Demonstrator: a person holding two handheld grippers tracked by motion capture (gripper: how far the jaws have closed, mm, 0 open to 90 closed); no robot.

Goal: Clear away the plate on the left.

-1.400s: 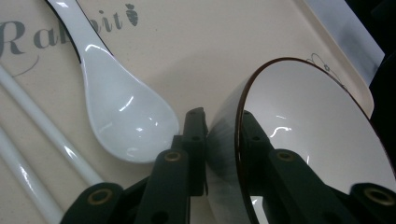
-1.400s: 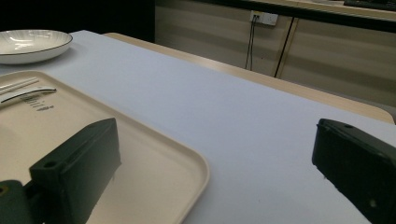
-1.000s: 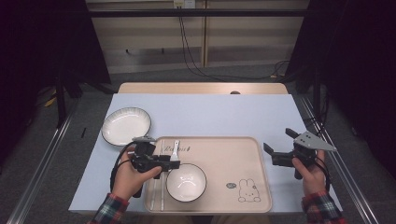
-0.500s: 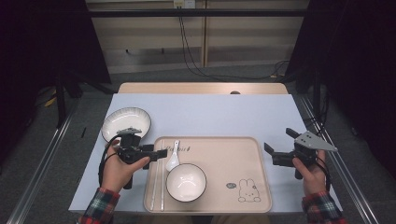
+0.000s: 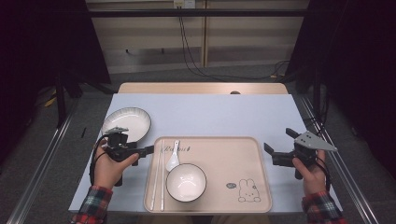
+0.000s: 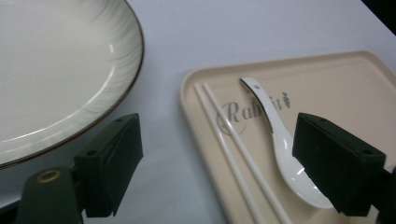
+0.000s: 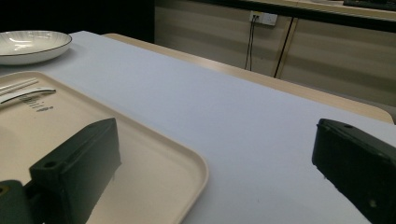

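Note:
A beige tray [image 5: 243,154] holds a white bowl [image 5: 186,182], a white spoon [image 5: 173,156] and a pair of white chopsticks [image 5: 159,175] along its left side. A white dark-rimmed plate [image 5: 127,123] sits on the table to the tray's upper left. My left gripper [image 5: 147,150] hovers at the tray's left edge, just below the plate. Its jaws have just been opening and grip nothing. In the left gripper view, the left gripper [image 6: 219,135] frames the chopsticks [image 6: 233,140] and the spoon [image 6: 280,144], with the plate [image 6: 56,74] at the left. My right gripper [image 5: 279,141] stands open beside the tray's right edge.
A rabbit drawing marks the tray's near right corner [image 5: 245,190]. The pale blue table top [image 5: 210,116] runs back to a wooden strip. In the right gripper view the right gripper [image 7: 219,140] looks over the tray's corner [image 7: 154,154] toward the far plate [image 7: 32,44].
My left gripper has pulled leftward off the tray, away from the spoon, to the tray's left edge near the plate, with its jaws wider. The spoon lies on the tray. The right hand kept still.

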